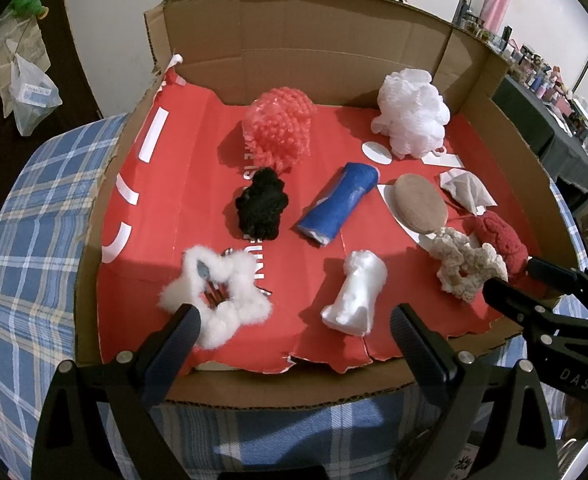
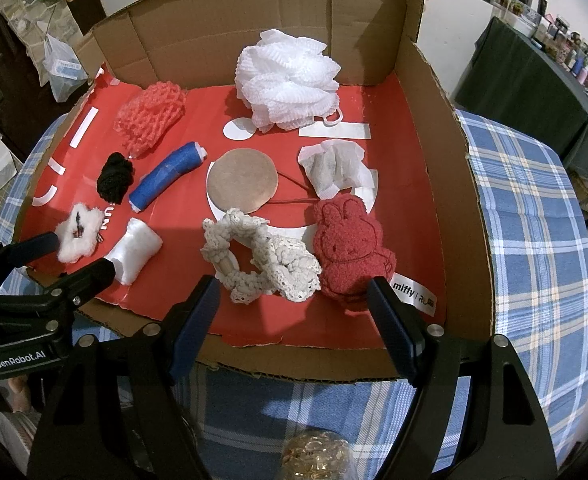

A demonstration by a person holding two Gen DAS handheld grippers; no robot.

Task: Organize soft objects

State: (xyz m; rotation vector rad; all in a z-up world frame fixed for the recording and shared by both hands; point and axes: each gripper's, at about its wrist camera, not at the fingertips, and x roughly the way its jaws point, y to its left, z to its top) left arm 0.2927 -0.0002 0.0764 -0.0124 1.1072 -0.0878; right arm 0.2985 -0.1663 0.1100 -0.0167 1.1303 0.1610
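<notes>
Box top open; cardboard walls (image 2: pixel 446 128) block sides; bare red floor (image 2: pixel 410 184) right of tissue (image 2: pixel 334 164)

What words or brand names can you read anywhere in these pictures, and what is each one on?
"miffy": white label beside the red bunny plush; the logo after it is blurred.
"GenRobot.AI": left gripper body.
"DAS": right gripper body, cut off.
"FUN": red liner, partly covered.

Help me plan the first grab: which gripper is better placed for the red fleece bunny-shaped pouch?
Right. The right gripper, open, faces the red fleece bunny-shaped pouch; the left gripper hangs nearer the fluffy white star-shaped clip.
</notes>
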